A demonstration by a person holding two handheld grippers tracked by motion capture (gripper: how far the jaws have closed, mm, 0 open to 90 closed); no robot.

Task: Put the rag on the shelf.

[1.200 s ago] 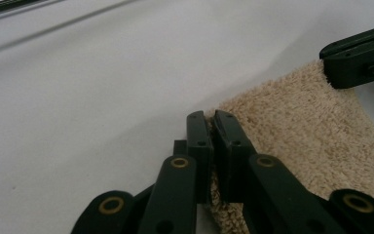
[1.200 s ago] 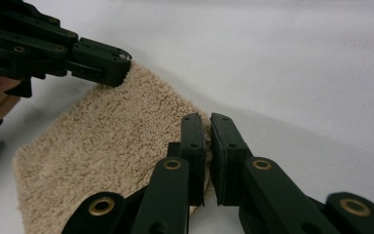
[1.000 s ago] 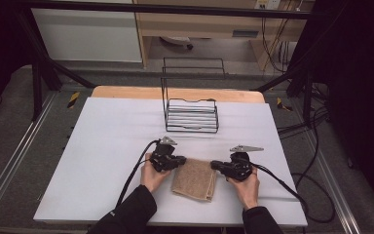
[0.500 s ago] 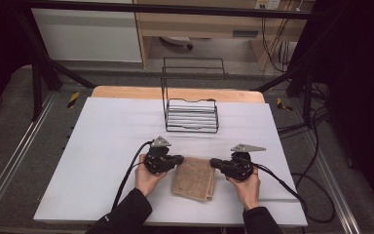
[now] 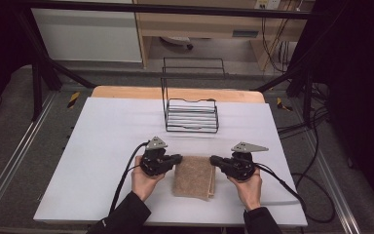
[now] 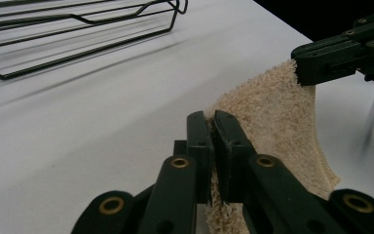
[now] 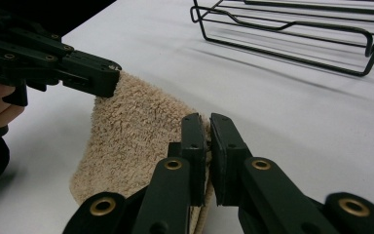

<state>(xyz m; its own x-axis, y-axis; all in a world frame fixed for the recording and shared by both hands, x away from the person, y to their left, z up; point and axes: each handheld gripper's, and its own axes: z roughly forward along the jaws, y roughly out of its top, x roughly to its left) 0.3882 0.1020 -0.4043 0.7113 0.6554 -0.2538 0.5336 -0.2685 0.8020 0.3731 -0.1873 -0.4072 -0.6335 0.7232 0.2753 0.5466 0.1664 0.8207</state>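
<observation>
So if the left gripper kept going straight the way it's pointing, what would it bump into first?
Probably the right gripper. The left gripper points across the beige towel it is shut on, and the other gripper pinches the opposite corner, facing it. Depth is hard to judge, so it might slide just past.

Right gripper (image 7: pixel 208 122) jaws clamped on corner of beige towel (image 7: pixel 131 131); cloth hangs down-left of jaws w/ its far corner pinched by left gripper (image 7: pixel 108 78), up-left. Black wire rack (image 7: pixel 292 29) well beyond jaws, up-right, on white table (image 7: pixel 297 107).
</observation>
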